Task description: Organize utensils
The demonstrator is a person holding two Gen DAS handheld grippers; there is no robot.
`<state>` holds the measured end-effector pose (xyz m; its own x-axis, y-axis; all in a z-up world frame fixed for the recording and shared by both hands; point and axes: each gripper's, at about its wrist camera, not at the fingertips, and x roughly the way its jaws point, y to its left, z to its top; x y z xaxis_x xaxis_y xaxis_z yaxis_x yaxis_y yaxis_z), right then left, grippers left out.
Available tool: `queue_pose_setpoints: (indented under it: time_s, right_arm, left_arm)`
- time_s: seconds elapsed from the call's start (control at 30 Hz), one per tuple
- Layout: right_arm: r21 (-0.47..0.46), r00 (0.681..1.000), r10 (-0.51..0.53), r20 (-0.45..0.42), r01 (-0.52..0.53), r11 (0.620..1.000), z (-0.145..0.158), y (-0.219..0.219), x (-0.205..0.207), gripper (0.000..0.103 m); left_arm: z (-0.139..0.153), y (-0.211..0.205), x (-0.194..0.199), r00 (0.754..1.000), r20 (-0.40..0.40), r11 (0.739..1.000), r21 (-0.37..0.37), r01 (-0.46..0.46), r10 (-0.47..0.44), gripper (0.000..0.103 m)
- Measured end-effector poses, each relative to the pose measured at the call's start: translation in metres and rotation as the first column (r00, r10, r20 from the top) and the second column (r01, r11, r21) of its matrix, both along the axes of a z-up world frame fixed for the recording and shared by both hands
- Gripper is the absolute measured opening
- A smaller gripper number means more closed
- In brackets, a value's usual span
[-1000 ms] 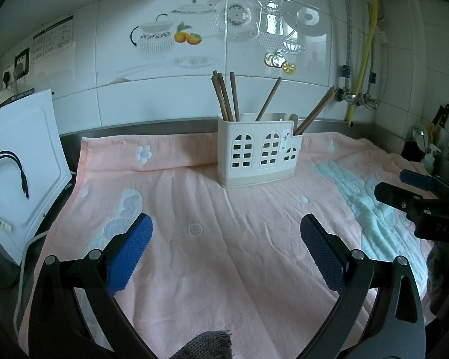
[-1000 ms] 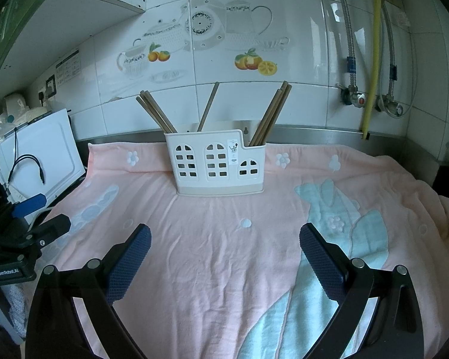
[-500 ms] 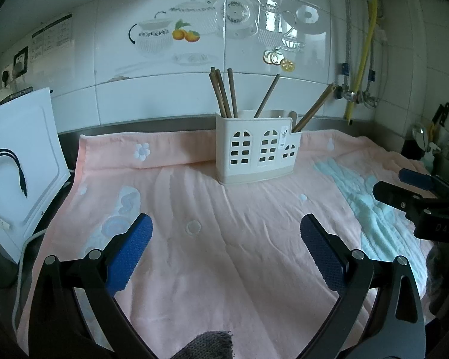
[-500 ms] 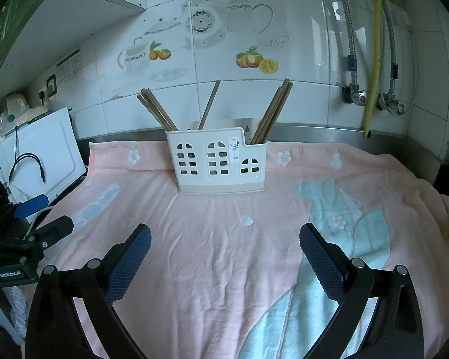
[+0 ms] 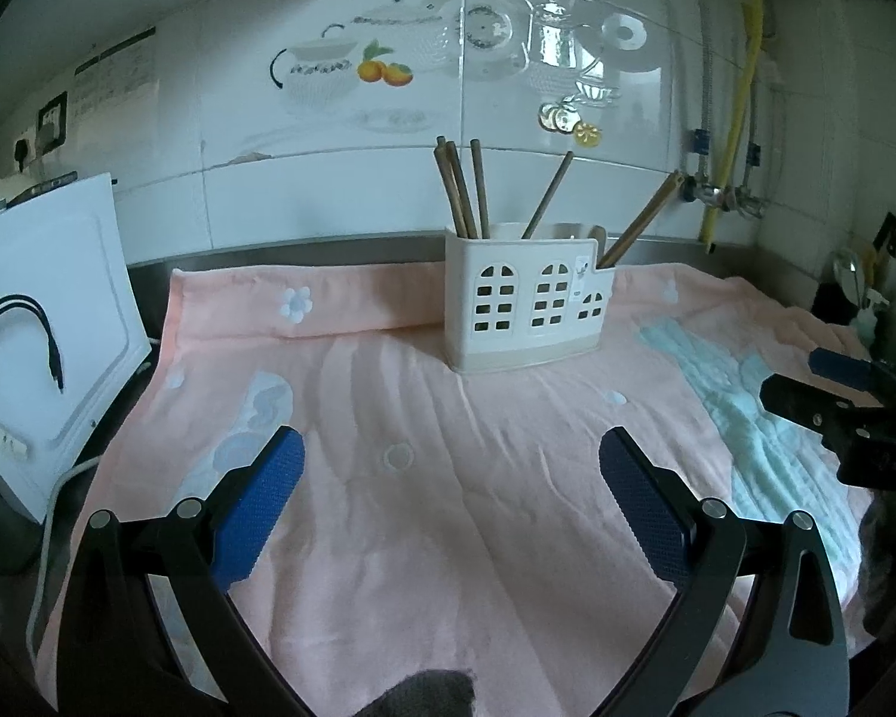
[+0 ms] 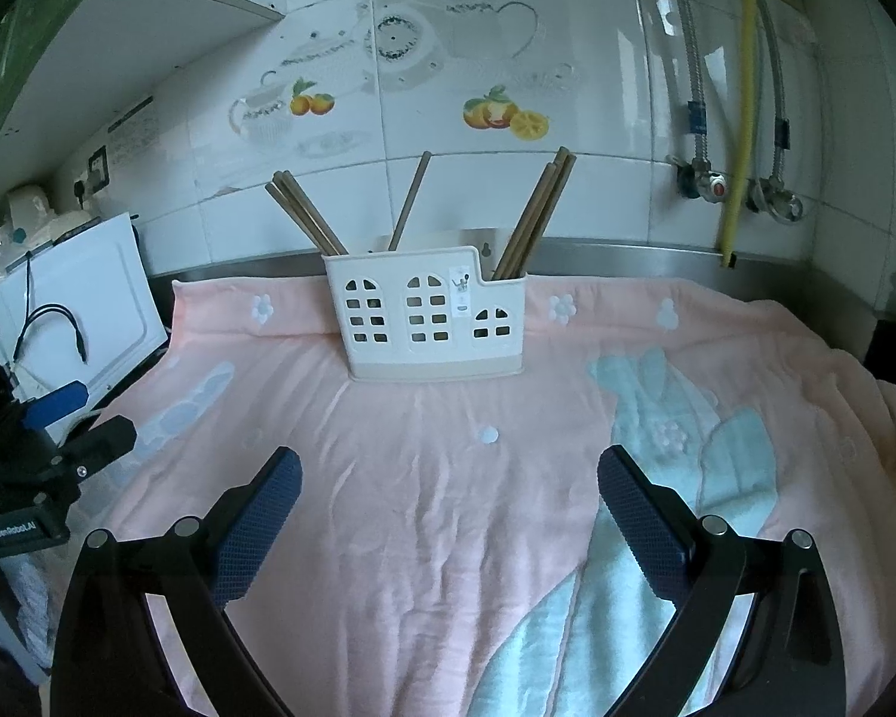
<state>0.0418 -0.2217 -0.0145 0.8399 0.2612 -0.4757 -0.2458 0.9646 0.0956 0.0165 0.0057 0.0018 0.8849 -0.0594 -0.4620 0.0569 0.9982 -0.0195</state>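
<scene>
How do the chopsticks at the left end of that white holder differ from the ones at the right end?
The left-end chopsticks lean leftward, while the right-end chopsticks lean rightward. The left bunch rises from the tall part of the white holder; the right bunch stands in the lower, stepped-down end. In the left wrist view the left bunch shows three sticks; the right bunch overlaps too closely to count. Both are brown, wooden-looking, and stand apart from either open claw.

six chopsticks (image 6: 304, 216), one holder (image 6: 427, 313), one towel (image 6: 448, 478), two grippers (image 6: 448, 478)

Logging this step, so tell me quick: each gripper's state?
Left gripper: open, holding nothing.
Right gripper: open, holding nothing.
</scene>
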Motion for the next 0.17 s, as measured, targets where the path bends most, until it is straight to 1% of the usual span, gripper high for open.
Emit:
queue_pose_setpoints:
  time_s: [0.17]
  right_arm:
    - [0.001, 1.000, 0.000, -0.003, 0.000, 1.000, -0.0007, -0.0024, 0.0016, 0.096]
  left_arm:
    - [-0.0023, 0.0031, 0.0038, 1.000, -0.025, 1.000, -0.016, 0.010, -0.010, 0.098]
